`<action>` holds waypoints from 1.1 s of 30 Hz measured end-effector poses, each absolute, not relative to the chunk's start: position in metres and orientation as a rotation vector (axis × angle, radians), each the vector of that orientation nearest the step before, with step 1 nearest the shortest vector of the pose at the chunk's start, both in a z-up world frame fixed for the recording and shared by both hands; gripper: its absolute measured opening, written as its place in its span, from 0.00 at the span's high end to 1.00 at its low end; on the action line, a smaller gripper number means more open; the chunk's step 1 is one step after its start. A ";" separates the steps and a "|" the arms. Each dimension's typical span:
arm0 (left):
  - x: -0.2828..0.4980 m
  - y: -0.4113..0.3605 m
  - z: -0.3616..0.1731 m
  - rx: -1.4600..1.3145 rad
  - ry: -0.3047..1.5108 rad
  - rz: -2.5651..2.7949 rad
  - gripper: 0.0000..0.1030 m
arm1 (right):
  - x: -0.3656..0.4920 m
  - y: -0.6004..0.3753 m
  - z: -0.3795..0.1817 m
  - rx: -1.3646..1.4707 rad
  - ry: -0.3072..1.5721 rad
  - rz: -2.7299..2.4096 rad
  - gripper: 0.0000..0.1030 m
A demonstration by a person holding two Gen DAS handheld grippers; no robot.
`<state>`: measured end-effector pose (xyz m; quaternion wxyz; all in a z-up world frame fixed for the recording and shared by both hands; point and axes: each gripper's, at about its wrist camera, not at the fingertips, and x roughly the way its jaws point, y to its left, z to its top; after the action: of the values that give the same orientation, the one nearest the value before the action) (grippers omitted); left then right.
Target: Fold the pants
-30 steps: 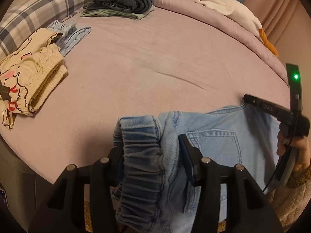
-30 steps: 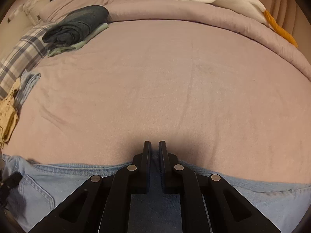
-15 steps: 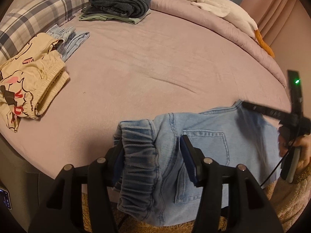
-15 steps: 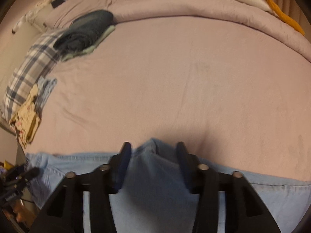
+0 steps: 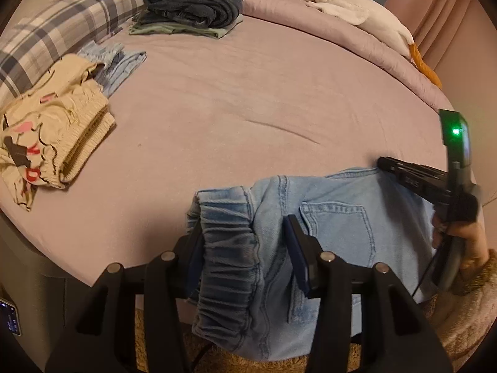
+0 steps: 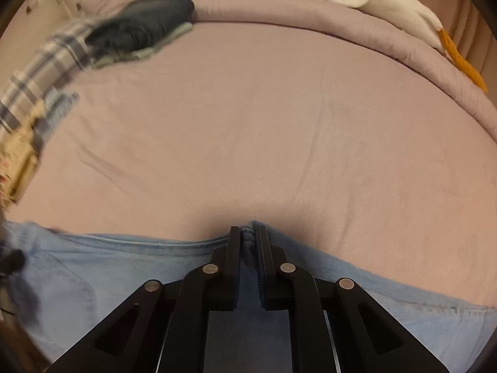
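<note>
Light blue jeans [image 5: 335, 220] lie over the near edge of the pink bed, with the elastic waistband [image 5: 230, 248] bunched at the left. My left gripper [image 5: 243, 228] is open, its fingers on either side of the waistband. My right gripper [image 6: 248, 233] is shut on a fold of the jeans [image 6: 124, 267] at their upper edge. In the left wrist view the right gripper [image 5: 385, 163] shows at the far right, held by a hand, its tip on the jeans' edge.
The pink bed [image 5: 248, 99] stretches ahead. Folded cream pants [image 5: 52, 136] and a blue garment [image 5: 118, 65] lie at the left. A dark folded pile [image 5: 192, 6] and a plaid pillow [image 5: 56, 28] are at the back left. A goose plush [image 5: 341, 9] lies along the far edge.
My right gripper opened half a second ago and has shut again on a fold of the jeans. My left gripper stays open around the waistband.
</note>
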<state>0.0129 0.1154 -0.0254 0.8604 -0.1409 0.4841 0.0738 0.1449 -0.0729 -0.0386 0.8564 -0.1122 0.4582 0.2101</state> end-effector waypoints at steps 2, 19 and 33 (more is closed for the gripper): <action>0.009 0.109 -0.012 -0.234 1.019 0.188 0.54 | 0.149 -0.082 -0.035 -0.163 0.965 0.428 0.90; 0.080 -0.033 -0.001 -0.265 1.030 -0.307 0.70 | 0.067 -0.390 -0.005 0.336 0.843 -0.093 0.48; 0.161 -0.114 -0.071 -0.167 1.154 -0.217 0.86 | -0.005 -0.518 -0.068 0.619 0.863 -0.306 0.37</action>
<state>0.1611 -0.1143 -0.0707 0.8292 -0.0785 0.5439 -0.1021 -0.0055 -0.5178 -0.0677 0.8511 0.2941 0.4100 -0.1451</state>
